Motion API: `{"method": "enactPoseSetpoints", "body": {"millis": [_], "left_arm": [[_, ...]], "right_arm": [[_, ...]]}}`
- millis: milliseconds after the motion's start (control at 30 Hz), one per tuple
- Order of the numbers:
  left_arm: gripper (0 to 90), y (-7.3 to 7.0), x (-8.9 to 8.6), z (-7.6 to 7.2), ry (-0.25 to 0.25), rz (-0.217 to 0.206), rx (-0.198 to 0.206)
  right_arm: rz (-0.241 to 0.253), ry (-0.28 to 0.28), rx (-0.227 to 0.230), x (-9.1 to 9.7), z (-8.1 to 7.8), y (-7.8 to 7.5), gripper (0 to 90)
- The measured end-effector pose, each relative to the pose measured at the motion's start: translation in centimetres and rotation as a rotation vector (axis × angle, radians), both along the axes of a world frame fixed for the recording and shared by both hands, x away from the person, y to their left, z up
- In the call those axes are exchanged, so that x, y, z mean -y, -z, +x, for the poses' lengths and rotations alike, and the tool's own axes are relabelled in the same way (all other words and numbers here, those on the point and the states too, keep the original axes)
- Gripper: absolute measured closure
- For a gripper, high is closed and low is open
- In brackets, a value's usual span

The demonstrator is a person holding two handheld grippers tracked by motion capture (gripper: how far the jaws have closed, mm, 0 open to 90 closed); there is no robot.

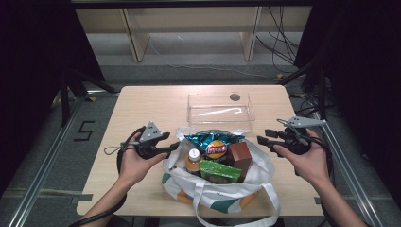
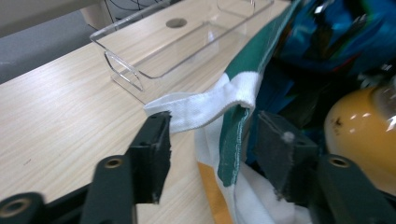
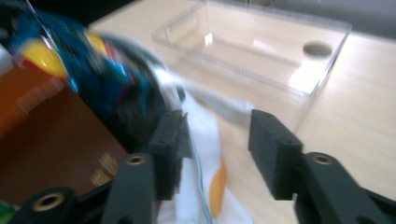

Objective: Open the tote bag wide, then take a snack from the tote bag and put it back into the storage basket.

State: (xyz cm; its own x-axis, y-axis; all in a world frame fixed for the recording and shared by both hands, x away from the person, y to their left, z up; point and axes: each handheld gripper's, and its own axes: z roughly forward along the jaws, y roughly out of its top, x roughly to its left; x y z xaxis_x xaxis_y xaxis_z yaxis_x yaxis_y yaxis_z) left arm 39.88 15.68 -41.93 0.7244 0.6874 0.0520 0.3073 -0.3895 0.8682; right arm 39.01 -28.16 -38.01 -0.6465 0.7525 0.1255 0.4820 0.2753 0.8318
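the left gripper (image 1: 176, 144) is held in the person's left hand (image 1: 135, 161) at the left side of the tote bag (image 1: 215, 191). in the left gripper view its two black jaws stand apart, and the bag's white handle strap (image 2: 205, 105) and the green edge of the cloth (image 2: 233, 140) hang between them; the strap end lies right at the left pad, but the pads do not press on the cloth. the right gripper (image 1: 261, 136) is in the right hand (image 1: 307, 161) at the right side of the bag. its jaws are also apart, and in the right gripper view the white rim of the bag with an orange patch (image 3: 215, 179) lies below the gap, not pinched.

the bag stands open at the near middle of the wooden table (image 1: 142, 101), between the two hands. inside it there is a blue chips packet (image 1: 215, 144) at the back, a bottle of orange drink (image 1: 193, 161) at the left, a green packet (image 1: 218, 171) in front and a brown box (image 1: 240, 156) at the right. behind the bag, just beyond its far rim, a clear plastic box (image 1: 220, 109) rests on the table. a round hole (image 1: 234, 97) in the table top is seen through its far right corner.
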Motion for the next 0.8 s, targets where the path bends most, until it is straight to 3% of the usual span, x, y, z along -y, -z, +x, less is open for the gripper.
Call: {"method": "enactPoseSetpoints", "body": {"millis": [100,167,200,400,600,633,800], "left_arm": [[38.3,-0.3,-0.9,-0.4,-0.019,-0.052,0.012],[37.7,-0.3,-1.5,-0.8,-0.029,-0.109,0.026],[38.2,-0.2,-1.9,-0.9,-0.033,-0.151,0.039],[37.6,-0.1,-2.2,-0.9,-0.045,-0.182,0.063],[38.1,-0.2,-2.1,-1.0,-0.028,-0.189,0.083],[38.3,-0.2,-2.1,-1.0,-0.028,-0.189,0.083],[38.4,-0.5,-2.0,-0.9,-0.033,-0.203,0.082]], "right_arm": [[0.029,-0.016,0.053,-0.4,0.0,-1.2,48.7],[0.031,-0.024,0.072,-0.6,0.0,-1.8,48.0],[0.055,-0.059,0.08,-1.3,0.2,-2.4,48.1],[0.062,-0.098,0.128,-2.9,0.5,-3.8,48.3],[0.093,-0.08,0.121,-4.1,0.5,-4.2,47.9],[0.08,-0.111,0.129,-4.1,0.7,-4.2,47.7],[0.097,-0.145,0.101,-4.8,0.5,-4.5,44.9]]}}
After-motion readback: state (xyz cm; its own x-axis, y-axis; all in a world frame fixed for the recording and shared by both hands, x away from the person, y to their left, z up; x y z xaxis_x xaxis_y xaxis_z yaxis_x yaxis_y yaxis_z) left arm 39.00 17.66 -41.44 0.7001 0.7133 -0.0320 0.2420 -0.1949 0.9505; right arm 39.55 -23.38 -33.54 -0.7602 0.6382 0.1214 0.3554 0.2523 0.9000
